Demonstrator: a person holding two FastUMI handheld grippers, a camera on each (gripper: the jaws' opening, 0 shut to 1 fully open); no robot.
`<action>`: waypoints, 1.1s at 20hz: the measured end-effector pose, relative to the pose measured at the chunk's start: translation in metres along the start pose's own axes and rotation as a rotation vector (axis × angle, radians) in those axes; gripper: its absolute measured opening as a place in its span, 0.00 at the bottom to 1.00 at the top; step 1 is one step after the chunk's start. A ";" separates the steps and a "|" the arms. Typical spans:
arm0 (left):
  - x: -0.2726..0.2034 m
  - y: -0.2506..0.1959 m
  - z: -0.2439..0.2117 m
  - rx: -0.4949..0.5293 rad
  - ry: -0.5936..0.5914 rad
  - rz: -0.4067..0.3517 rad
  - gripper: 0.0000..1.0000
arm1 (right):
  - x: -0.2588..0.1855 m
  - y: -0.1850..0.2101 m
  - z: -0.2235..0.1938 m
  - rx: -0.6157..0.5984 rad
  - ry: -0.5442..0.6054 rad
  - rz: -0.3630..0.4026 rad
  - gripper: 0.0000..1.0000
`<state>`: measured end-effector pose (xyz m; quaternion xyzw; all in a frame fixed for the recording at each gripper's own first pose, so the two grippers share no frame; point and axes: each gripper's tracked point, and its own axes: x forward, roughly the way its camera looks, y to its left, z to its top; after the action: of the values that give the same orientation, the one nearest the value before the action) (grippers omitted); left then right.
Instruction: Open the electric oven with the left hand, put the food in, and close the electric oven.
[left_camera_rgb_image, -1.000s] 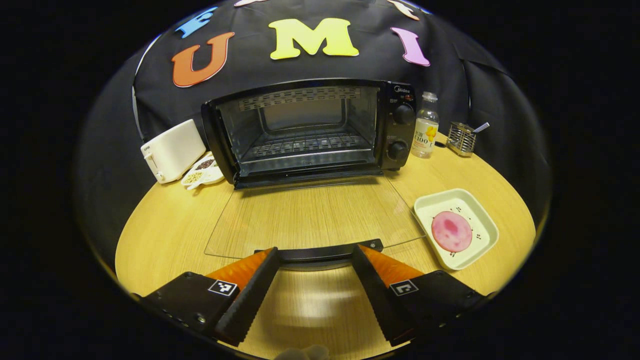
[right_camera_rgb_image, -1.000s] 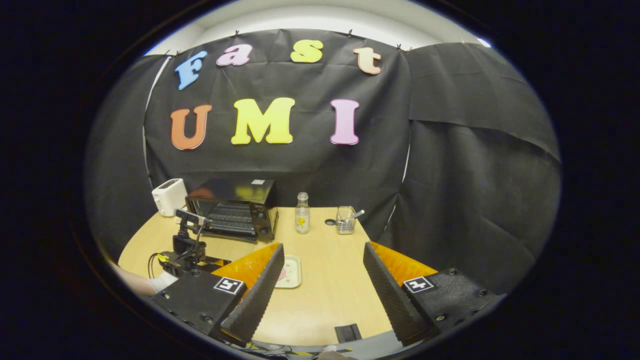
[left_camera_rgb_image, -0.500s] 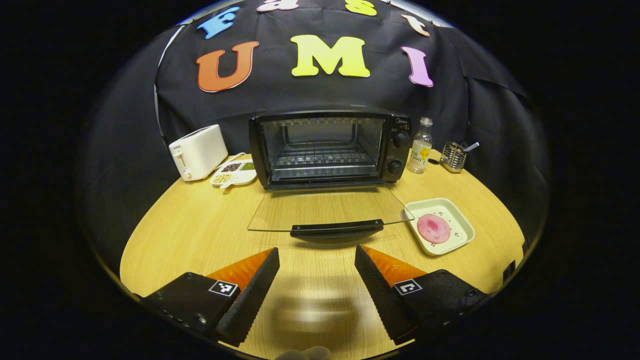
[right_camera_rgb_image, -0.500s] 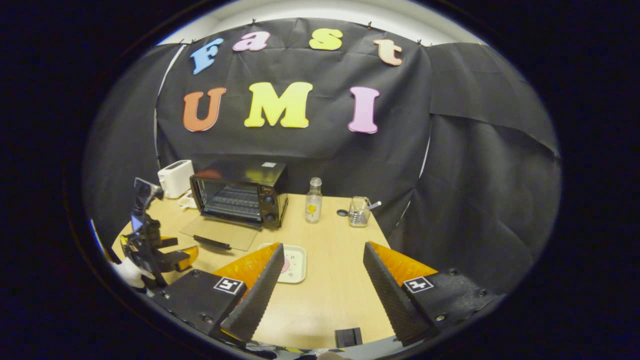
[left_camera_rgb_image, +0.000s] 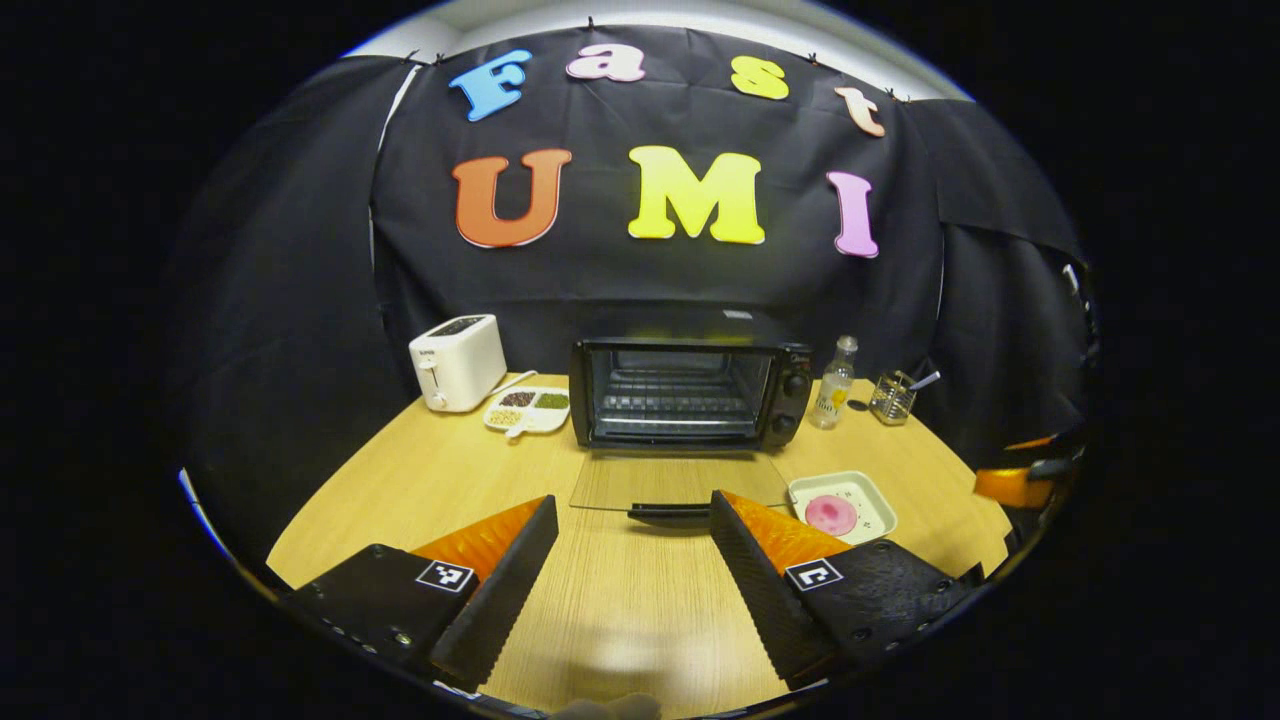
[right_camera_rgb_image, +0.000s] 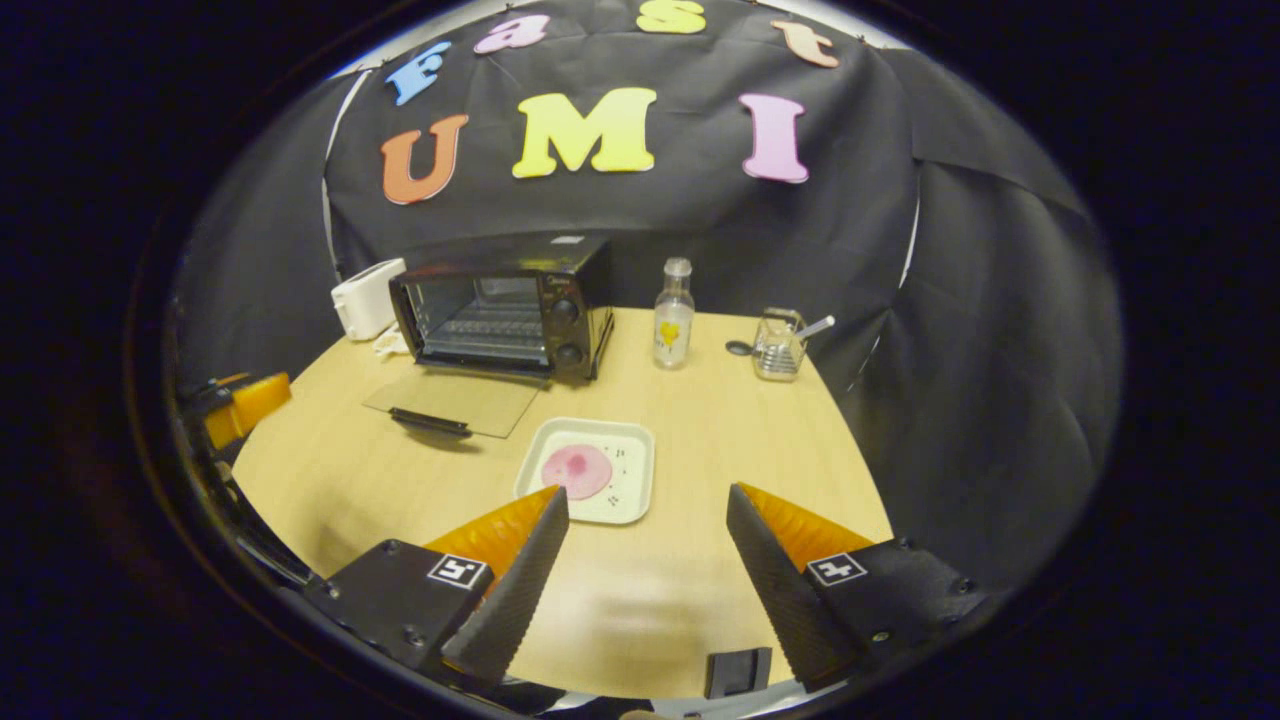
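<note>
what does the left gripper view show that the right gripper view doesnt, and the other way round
Left gripper view: the open left gripper up close, and the divided dish in full beside the toaster. Right gripper view: the open right gripper up close, and a small black block at the table's near edge. Both: the oven with its door down flat, the bottle, and the pink food on its white plate.

On the table (right_camera_rgb_image: 700, 420), the plate (right_camera_rgb_image: 634, 468) lies before the oven (right_camera_rgb_image: 500, 305), the bottle (right_camera_rgb_image: 673, 315) beside it.
</note>
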<state>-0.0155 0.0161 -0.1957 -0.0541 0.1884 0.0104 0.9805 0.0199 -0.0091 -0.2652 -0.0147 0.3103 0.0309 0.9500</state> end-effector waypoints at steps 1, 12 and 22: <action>-0.010 -0.001 0.013 -0.002 -0.022 0.002 0.97 | 0.010 -0.001 -0.004 0.003 0.015 0.007 1.00; -0.087 -0.020 0.116 0.020 -0.214 0.077 0.97 | 0.142 -0.001 -0.033 0.057 0.232 0.143 0.80; -0.089 -0.030 0.123 0.002 -0.204 0.213 0.97 | 0.194 -0.004 -0.040 0.076 0.429 0.163 0.31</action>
<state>-0.0516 -0.0002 -0.0459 -0.0316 0.0924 0.1199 0.9880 0.1525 -0.0049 -0.4117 0.0401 0.5061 0.0918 0.8566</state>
